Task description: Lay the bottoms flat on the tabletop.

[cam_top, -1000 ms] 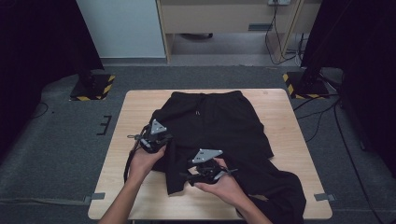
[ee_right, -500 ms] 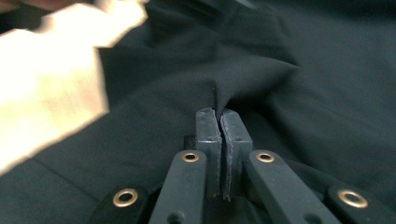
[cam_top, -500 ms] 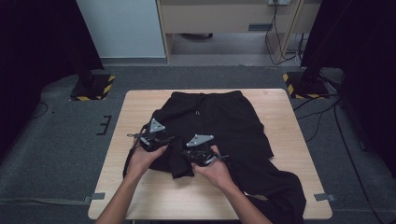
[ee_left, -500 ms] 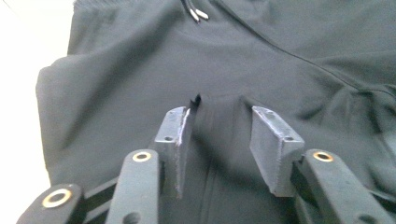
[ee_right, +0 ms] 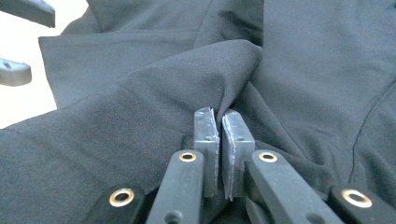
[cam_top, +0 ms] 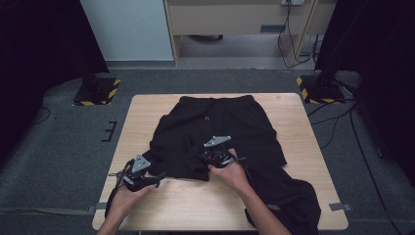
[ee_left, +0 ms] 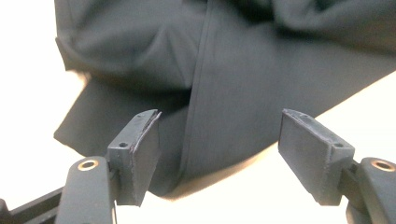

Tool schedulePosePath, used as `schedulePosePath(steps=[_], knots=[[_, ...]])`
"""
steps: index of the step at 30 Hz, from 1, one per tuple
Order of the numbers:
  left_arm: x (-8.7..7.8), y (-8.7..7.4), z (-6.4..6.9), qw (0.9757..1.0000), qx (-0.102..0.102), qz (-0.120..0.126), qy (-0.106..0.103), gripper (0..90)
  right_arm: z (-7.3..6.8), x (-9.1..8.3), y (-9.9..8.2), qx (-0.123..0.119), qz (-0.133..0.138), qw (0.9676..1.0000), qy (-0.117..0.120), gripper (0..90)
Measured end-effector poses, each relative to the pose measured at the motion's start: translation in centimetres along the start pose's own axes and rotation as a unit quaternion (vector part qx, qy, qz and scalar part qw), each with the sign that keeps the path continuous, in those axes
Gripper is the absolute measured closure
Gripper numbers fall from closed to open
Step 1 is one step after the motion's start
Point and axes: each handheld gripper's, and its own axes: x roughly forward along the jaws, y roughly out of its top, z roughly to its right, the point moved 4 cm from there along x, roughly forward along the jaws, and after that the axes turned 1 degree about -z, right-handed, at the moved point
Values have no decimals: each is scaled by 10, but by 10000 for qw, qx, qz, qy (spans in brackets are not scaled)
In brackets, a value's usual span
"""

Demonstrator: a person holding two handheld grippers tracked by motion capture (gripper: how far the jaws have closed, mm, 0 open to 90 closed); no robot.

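Note:
Black trousers (cam_top: 215,132) lie spread on the wooden table (cam_top: 293,112), waistband at the far side. My right gripper (cam_top: 205,156) rests on the cloth near its front edge. In the right gripper view the right gripper (ee_right: 223,116) is shut on a raised fold of the black cloth (ee_right: 140,93). My left gripper (cam_top: 159,177) sits at the front left, just off the cloth's corner. In the left gripper view the left gripper (ee_left: 219,140) has just been opening; the trousers' edge (ee_left: 261,84) lies ahead of and below the jaws, and the pads (ee_left: 140,154) are clear of it.
One trouser leg (cam_top: 293,205) trails to the table's front right corner. Bare wood (cam_top: 195,205) runs along the front edge between my forearms. Two stands with yellow-black bases (cam_top: 98,90) (cam_top: 318,88) flank the table's far side on the grey floor.
My left gripper let go of the cloth, opened, and moved left and toward the front edge. My right gripper moved onto the trousers and closed on a fold.

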Motion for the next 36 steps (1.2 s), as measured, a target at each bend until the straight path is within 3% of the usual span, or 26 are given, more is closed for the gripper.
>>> schedulePosePath(steps=[4,7,9,11,13,17,20,25,28,31,36], knots=[[10,0,-1,9998,104,-145,-26,323,0,0,0,10,39,10000,40,861],[14,-1,0,9997,117,-179,-96,476,0,0,0,14,52,10000,62,860],[14,0,1,9997,108,-188,-112,626,1,0,0,60,57,9999,73,859],[11,1,3,9994,89,-306,-118,794,1,0,0,42,68,9999,66,851],[6,0,7,9987,31,-467,-182,882,-1,0,0,68,76,9999,83,814],[-26,-7,17,9988,168,-408,-225,887,-3,-4,2,83,86,9998,134,554],[-58,-18,20,9994,162,-264,-125,887,-3,-10,2,21,164,9998,87,438],[-102,-46,21,9997,137,-216,42,887,-3,-23,3,-87,328,9994,-33,381],[-128,-65,20,9996,24,-229,137,886,2,-39,1,-226,396,9988,-171,362],[-146,-83,17,9994,-23,-270,237,886,16,-59,-5,-238,430,9980,-385,333],[-161,-106,17,9989,-93,-354,307,885,42,-80,-24,-125,352,9966,-729,295]])
